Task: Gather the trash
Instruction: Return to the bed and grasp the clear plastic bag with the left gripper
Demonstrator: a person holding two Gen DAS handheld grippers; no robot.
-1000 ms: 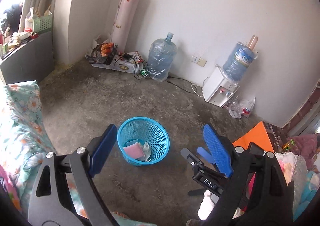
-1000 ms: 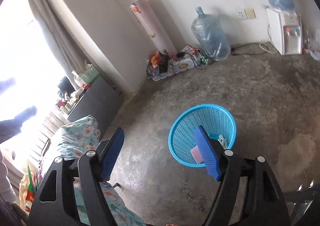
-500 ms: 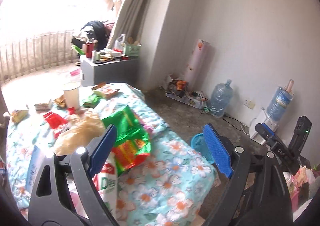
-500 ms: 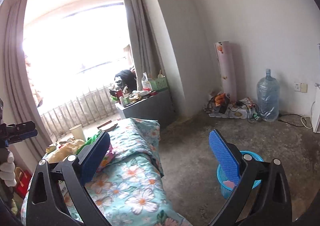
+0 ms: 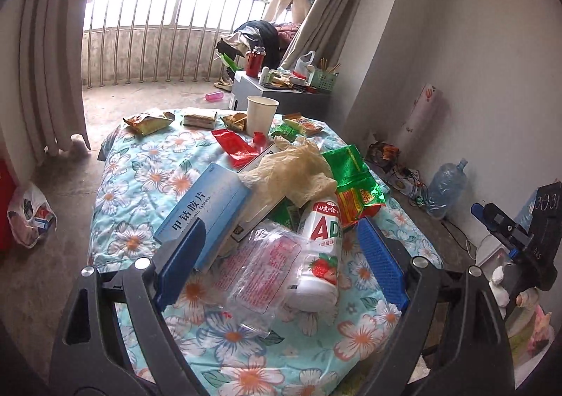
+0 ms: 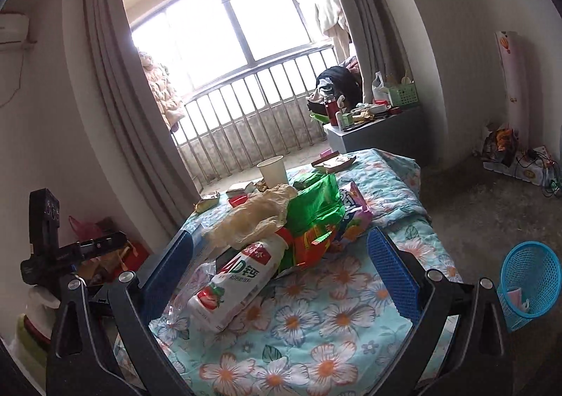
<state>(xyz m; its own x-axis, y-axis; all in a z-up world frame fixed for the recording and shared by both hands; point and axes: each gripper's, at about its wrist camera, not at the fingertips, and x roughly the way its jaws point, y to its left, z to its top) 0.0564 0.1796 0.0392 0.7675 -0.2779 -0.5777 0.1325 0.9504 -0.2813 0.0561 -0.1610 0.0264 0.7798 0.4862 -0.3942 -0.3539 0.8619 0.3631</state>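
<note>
Nearest the left hand-held gripper (image 5: 281, 262), directly ahead and framed by its two blue pads, the white strawberry-milk bottle (image 5: 318, 255) lies on its side on the floral-covered bench (image 5: 133, 185), base toward the camera and neck pointing away into the heap, so its long axis runs roughly along the gripper's line of sight. A clear crinkled plastic wrapper (image 5: 260, 273) lies against its left side, touching it. The left jaws stand wide and hold nothing; no pad touches anything. In the right wrist view the same bottle sits left of centre, tilted, and the right hand-held gripper (image 6: 281, 268) is likewise spread wide and empty. The left looks the closer and better lined up. Behind the bottle come the blue tablet box (image 5: 207, 206), the beige crumpled bag (image 5: 295, 171) and green snack packets (image 5: 354, 182), then the paper cup (image 5: 260, 114). The blue basket (image 6: 530, 283) stands on the floor well to the right.
</note>
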